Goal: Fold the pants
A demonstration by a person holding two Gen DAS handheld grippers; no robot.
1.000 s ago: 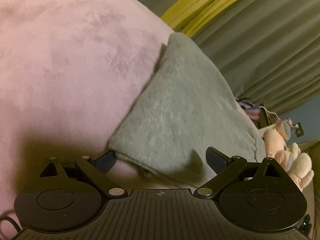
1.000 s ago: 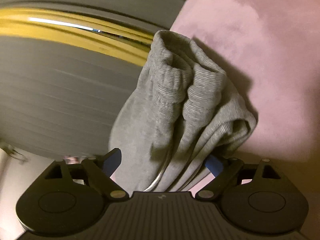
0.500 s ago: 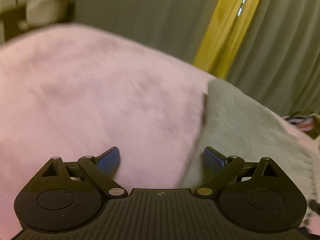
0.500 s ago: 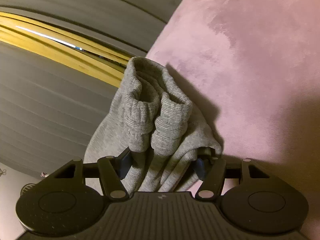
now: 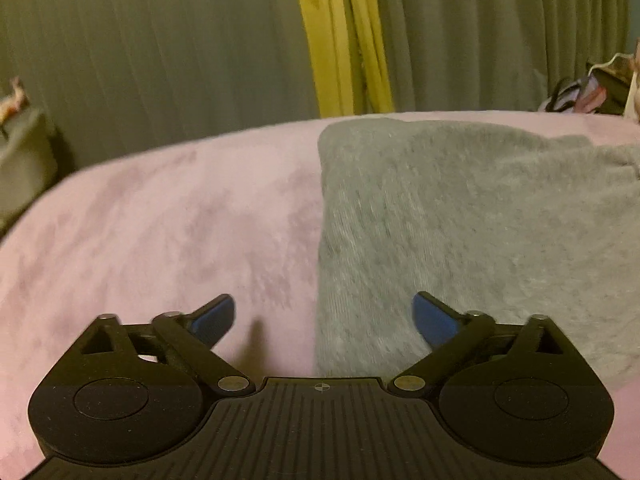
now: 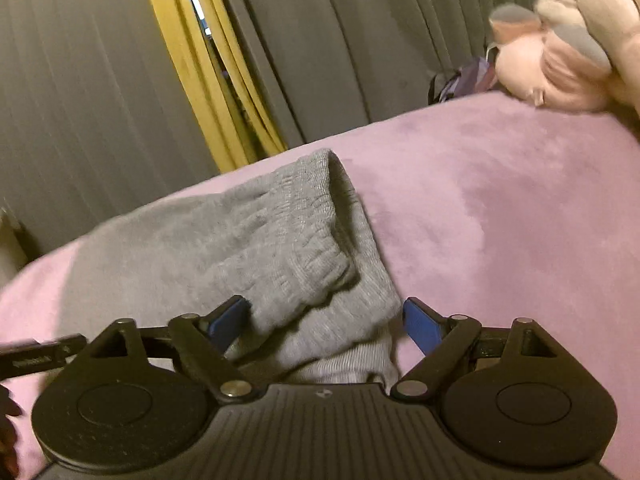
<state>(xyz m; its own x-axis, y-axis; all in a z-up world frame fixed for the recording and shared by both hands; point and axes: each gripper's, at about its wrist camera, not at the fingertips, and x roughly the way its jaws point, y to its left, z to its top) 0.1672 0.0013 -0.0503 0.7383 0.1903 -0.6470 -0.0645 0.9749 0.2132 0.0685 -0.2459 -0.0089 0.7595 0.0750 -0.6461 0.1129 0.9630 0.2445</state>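
Both grippers are hanging with jaws spread wide and gripping nothing: the left gripper [image 5: 323, 316] is straddling the folded side edge of the grey pants [image 5: 460, 232], the right gripper [image 6: 325, 322] their ribbed cuffs, probably to let the fold settle. Lying on the pink blanket [image 6: 520, 208], the pants are looking soft, doubled over and roughly squared.

Grey pants [image 5: 460, 220]; pink blanket [image 5: 160, 220]; yellow curtain [image 5: 344, 40].
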